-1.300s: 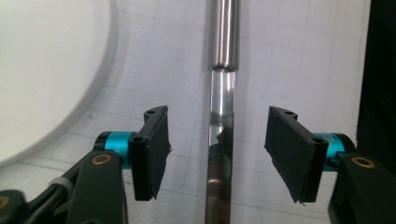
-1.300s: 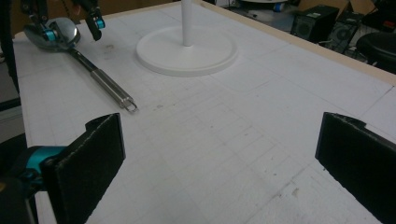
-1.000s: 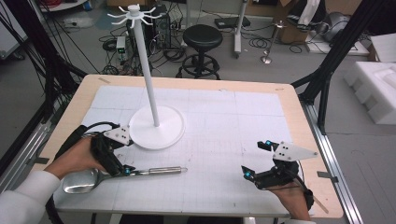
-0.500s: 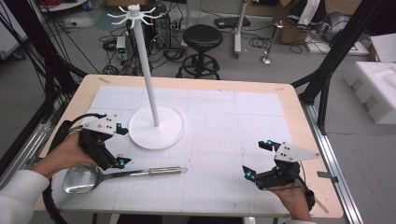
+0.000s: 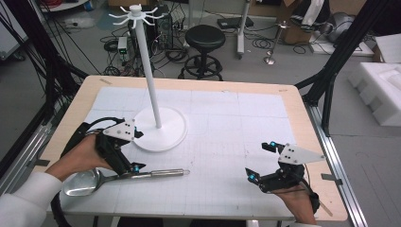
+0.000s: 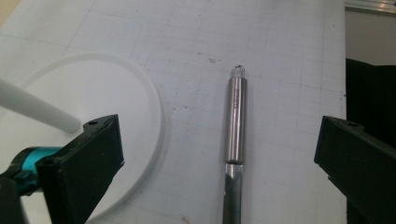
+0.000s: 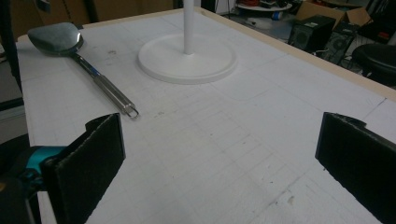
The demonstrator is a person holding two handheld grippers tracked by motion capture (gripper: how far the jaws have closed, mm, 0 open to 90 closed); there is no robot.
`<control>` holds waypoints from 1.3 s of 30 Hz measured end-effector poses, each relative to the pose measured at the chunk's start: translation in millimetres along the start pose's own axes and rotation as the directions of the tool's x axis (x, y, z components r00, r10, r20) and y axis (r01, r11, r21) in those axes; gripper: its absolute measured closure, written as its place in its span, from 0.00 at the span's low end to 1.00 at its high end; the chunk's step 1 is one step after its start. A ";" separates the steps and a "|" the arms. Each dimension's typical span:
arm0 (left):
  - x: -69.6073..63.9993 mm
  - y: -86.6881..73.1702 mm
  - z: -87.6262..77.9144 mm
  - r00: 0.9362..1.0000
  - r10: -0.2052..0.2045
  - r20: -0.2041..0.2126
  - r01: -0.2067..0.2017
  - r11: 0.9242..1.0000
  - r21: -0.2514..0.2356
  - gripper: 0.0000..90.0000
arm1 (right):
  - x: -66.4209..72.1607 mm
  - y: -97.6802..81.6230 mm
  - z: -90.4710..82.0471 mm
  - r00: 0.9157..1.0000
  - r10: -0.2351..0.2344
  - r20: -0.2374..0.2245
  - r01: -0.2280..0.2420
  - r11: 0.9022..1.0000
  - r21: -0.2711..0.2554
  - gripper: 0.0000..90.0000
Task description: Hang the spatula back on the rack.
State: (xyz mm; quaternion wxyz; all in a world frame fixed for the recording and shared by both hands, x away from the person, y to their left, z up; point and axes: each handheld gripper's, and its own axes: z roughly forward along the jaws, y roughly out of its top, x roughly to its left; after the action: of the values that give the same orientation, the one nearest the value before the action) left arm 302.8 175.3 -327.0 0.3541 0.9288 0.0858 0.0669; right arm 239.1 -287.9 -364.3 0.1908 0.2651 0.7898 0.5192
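Both tongs are being held with jaws spread wide, nothing between them. Left gripper (image 5: 124, 156) is being held low over the ladle (image 5: 118, 176), its jaws straddling the steel handle without touching it, as seen in the left gripper view, where the handle (image 6: 236, 135) is lying between the two black jaws with its hanging loop pointing away. Right gripper (image 5: 265, 163) is being held low over the near right part of the table, well apart from the ladle.

Ladle is lying flat at the near left of the table (image 5: 293, 101), bowl to the left, handle running right, just near of the white stand (image 5: 153, 94). Stand's round base is resting on the left half of the surface; its thin pole is rising to a ring of hooks at the top.

Surface: pale wooden top, being covered almost fully by a white gridded sheet (image 5: 227, 123), faintly scuffed.

Room: grey floor beyond the far edge, being crossed by many cables; a black round stool (image 5: 204, 42) is standing there; white foam blocks (image 5: 378, 90) are lying at the right; black frame struts are rising on both sides.
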 end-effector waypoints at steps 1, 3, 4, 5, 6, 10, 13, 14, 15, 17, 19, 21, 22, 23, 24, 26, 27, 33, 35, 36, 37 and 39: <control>0.0 0.0 0.0 1.000 0.000 0.000 0.000 1.000 0.000 0.02 | 0.0 0.0 0.0 1.000 0.000 0.000 0.000 1.000 0.000 0.01; -2.7 7.5 10.4 1.000 0.014 0.024 -0.015 1.000 0.018 0.03 | 0.7 1.0 -0.3 1.000 -0.005 -0.001 0.005 1.000 -0.004 0.01; -2.7 7.5 10.4 1.000 0.014 0.024 -0.015 1.000 0.018 0.03 | 1.0 1.4 -0.4 1.000 -0.004 -0.003 0.004 1.000 -0.005 0.01; -3.5 9.9 14.0 1.000 0.019 0.024 -0.019 0.999 0.033 0.03 | 1.0 1.4 -0.4 1.000 -0.004 -0.003 0.004 1.000 -0.005 0.01; -4.5 11.9 18.3 1.000 0.017 0.025 -0.018 0.999 0.045 0.03 | 1.6 1.6 -0.6 1.000 -0.003 -0.004 0.003 1.000 -0.006 0.01; -7.0 18.3 32.8 0.999 0.032 0.030 -0.035 0.995 0.093 0.03 | 2.3 2.1 -0.1 1.000 -0.008 -0.003 0.008 1.000 -0.004 0.01; -4.7 20.0 42.9 0.998 0.031 0.045 -0.037 0.992 0.118 0.03 | -0.4 0.8 0.1 1.000 -0.010 -0.003 0.010 1.000 0.000 0.01; -3.5 19.9 46.1 0.998 0.033 0.062 -0.041 0.990 0.133 0.03 | -0.4 0.8 0.1 1.000 -0.010 -0.003 0.010 1.000 0.000 0.01; -3.0 19.4 52.9 0.997 0.038 0.067 -0.049 0.985 0.167 0.03 | -1.7 -0.5 -0.1 1.000 -0.005 -0.007 0.005 1.000 -0.004 0.01; -2.7 18.8 56.4 0.997 0.035 0.074 -0.048 0.982 0.183 0.03 | -1.9 -0.9 0.0 1.000 -0.001 -0.007 0.001 1.000 -0.003 0.01; -3.4 18.6 63.9 0.998 0.037 0.057 -0.048 0.975 0.216 0.03 | -2.0 -1.5 1.0 1.000 -0.005 -0.009 0.005 1.000 0.001 0.01; -4.4 19.4 70.4 0.996 0.035 0.082 -0.053 0.970 0.238 0.03 | -0.8 -1.2 1.9 1.000 -0.005 -0.012 0.005 1.000 0.003 0.01; -5.4 19.9 73.4 0.996 0.044 0.083 -0.063 0.968 0.245 0.04 | -0.1 -0.7 1.8 1.000 -0.007 -0.013 0.007 1.000 0.004 0.01; -6.7 20.4 76.2 0.996 0.048 0.078 -0.066 0.964 0.256 0.06 | 0.8 0.1 1.7 1.000 -0.006 -0.014 0.006 1.000 0.001 0.01; -7.7 20.6 82.1 0.995 0.046 0.093 -0.070 0.960 0.272 0.07 | 1.4 1.8 1.5 1.000 -0.015 -0.013 0.015 1.000 -0.002 0.01; -6.8 20.3 86.8 0.994 0.039 0.104 -0.067 0.957 0.282 0.08 | 1.3 2.4 1.4 1.000 -0.015 -0.012 0.015 1.000 -0.004 0.01; -6.8 20.3 86.8 0.994 0.039 0.104 -0.067 0.957 0.282 0.10 | 1.3 2.4 1.4 1.000 -0.015 -0.012 0.015 1.000 -0.004 0.01; -3.8 18.4 99.4 0.991 0.015 0.133 -0.059 0.942 0.331 0.17 | -1.3 -0.1 0.6 1.000 -0.007 -0.010 0.007 1.000 -0.005 0.01; -5.1 17.3 103.9 0.991 0.010 0.131 -0.057 0.932 0.357 0.20 | -0.6 0.1 0.4 1.000 -0.004 -0.011 0.004 1.000 -0.004 0.01; -5.9 17.3 105.3 0.990 0.015 0.140 -0.066 0.928 0.366 0.29 | -0.2 1.0 0.2 1.000 -0.010 -0.011 0.010 1.000 -0.005 0.01; -6.7 17.3 106.9 0.989 0.026 0.148 -0.079 0.927 0.368 0.29 | -0.2 1.0 0.2 1.000 -0.010 -0.011 0.010 1.000 -0.005 0.01; -8.2 17.7 110.0 0.988 0.028 0.151 -0.085 0.920 0.382 0.32 | 0.5 1.8 0.3 1.000 -0.009 -0.010 0.009 1.000 -0.007 0.01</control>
State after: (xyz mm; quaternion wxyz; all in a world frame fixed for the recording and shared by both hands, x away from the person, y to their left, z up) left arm 317.1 89.5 -397.1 0.1666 0.9850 0.0449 -0.0078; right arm 239.2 -286.9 -362.7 0.1901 0.2584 0.7900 0.5225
